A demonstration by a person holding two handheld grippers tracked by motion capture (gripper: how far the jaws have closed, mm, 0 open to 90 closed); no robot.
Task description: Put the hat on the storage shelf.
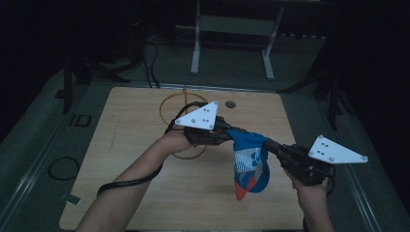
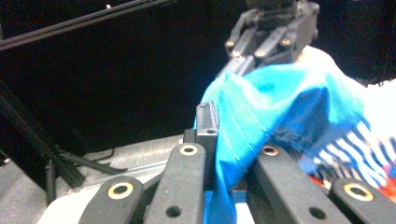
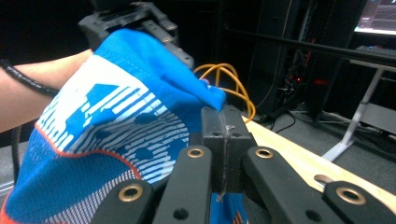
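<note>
Both grippers clamped the blue sock [image 1: 249, 164] above the counter [image 1: 135, 121]. The left gripper [image 1: 227, 137] and right gripper [image 1: 269, 143] pinched opposite sides of its cuff, and its length hung down between them.

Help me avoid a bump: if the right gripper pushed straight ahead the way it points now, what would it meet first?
The right gripper is shut on the blue sock, which spans across to the left gripper. Past the sock's cloth, that left gripper would likely come first, though depth is hard to judge.
</note>
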